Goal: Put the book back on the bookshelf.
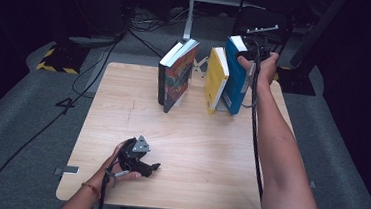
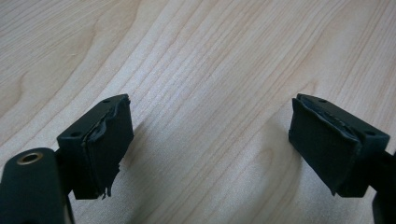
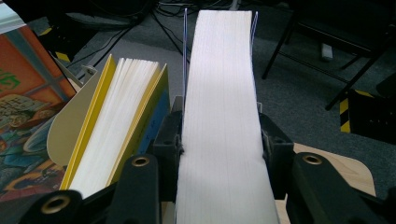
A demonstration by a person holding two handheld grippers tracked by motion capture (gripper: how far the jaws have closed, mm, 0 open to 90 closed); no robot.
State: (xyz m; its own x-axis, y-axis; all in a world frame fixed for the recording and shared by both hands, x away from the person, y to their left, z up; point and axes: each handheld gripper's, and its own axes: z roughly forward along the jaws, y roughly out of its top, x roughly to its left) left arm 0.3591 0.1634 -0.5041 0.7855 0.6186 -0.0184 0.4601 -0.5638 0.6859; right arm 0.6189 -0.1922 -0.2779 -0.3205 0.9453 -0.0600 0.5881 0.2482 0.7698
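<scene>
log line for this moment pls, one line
right gripper shut on blue book top | yellow book beside it | left gripper open, idle over table

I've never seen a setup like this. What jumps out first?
Probably the bright blue book standing at the far right of the pale wooden table, clamped at its top by the right gripper. A yellow book leans beside it, while the left gripper rests open near the front edge.

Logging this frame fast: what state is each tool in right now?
Left tool: open, holding nothing, over the light wooden table.
Right tool: shut on the upright blue-covered book.
</scene>
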